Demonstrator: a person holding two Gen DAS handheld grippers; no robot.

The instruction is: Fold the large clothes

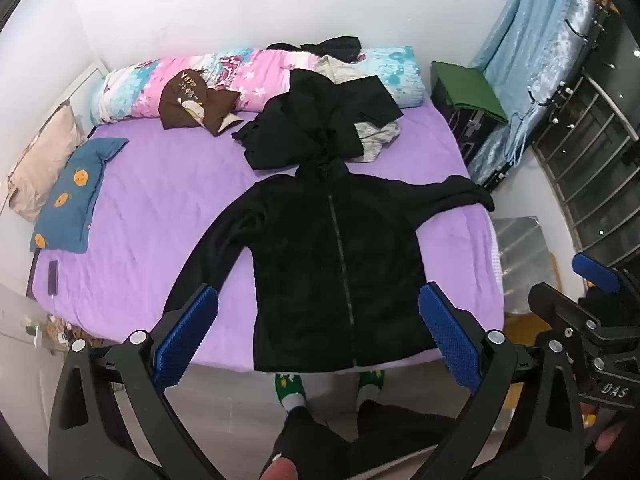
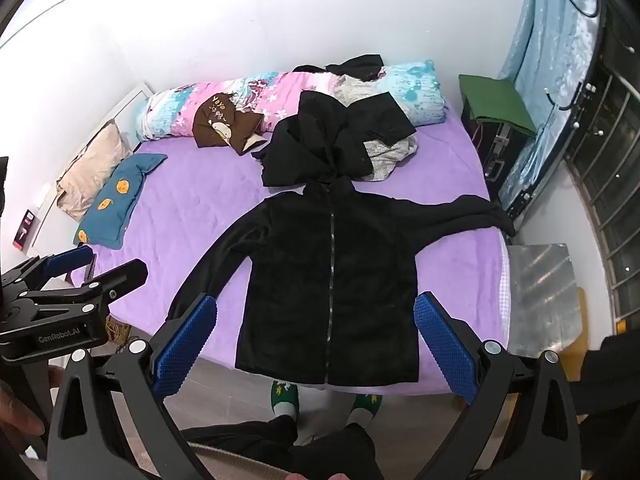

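Observation:
A black zip-up jacket [image 1: 336, 264] lies face up on the purple bed [image 1: 152, 216], sleeves spread, hem at the near edge. It also shows in the right wrist view [image 2: 332, 280]. My left gripper [image 1: 318, 336] is open and empty, held above the hem. My right gripper [image 2: 316, 344] is open and empty, also above the hem. The right gripper appears at the right edge of the left wrist view [image 1: 592, 304]; the left gripper appears at the left edge of the right wrist view [image 2: 76, 280].
A pile of black and grey clothes [image 1: 320, 124] lies beyond the jacket's collar. A rolled floral quilt [image 1: 248, 76], a brown garment [image 1: 192, 100], a blue pillow [image 1: 72, 196] and a beige pillow [image 1: 44, 160] sit at the back and left. A phone [image 1: 53, 278] lies at the bed's left edge. Blue curtain [image 1: 532, 60] at right.

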